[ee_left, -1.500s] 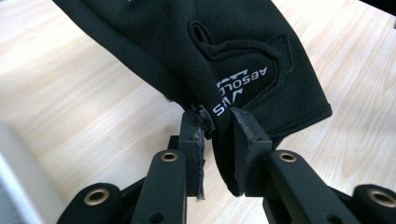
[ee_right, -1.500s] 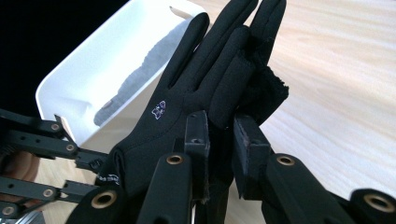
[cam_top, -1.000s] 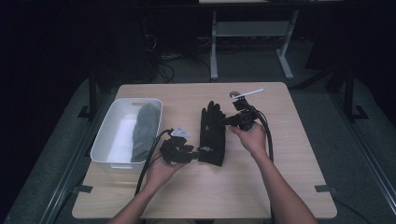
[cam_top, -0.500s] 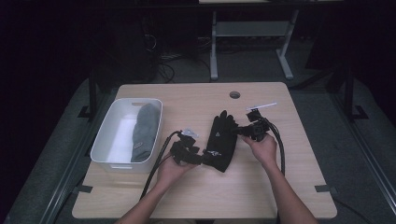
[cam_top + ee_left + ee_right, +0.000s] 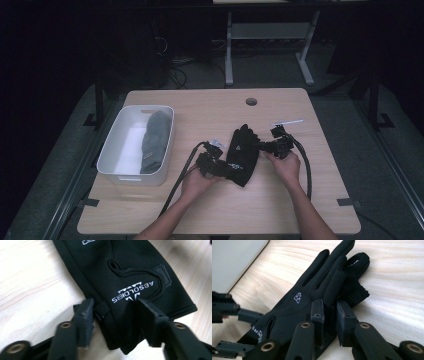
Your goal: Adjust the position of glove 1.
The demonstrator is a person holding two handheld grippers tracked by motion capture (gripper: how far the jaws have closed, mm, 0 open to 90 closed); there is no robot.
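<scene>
A light wooden table (image 5: 300,200) carries everything, with a round hole (image 5: 251,101) near its far edge. At its left side stands a white bin (image 5: 117,152) holding a grey folded cloth (image 5: 154,141) along its right wall. Near the middle of the table, right of the bin and apart from it, a black glove (image 5: 242,155) lies flat on the wood, fingers pointing away from the person and cuff toward them; white lettering shows near the cuff in the left gripper view (image 5: 132,291), and a small white emblem sits on the back of the hand in the right gripper view. The left gripper (image 5: 216,165) comes at the glove's cuff from the left: its jaws straddle the cuff edge and have just been closing, with the fabric between them, one pad (image 5: 86,312) touching the folded edge while the other stands over the cloth, not clearly pressing. The right gripper (image 5: 329,315) meets the glove's right edge, its jaws drawn close and pinching a fold of the glove beside the thumb.
</scene>
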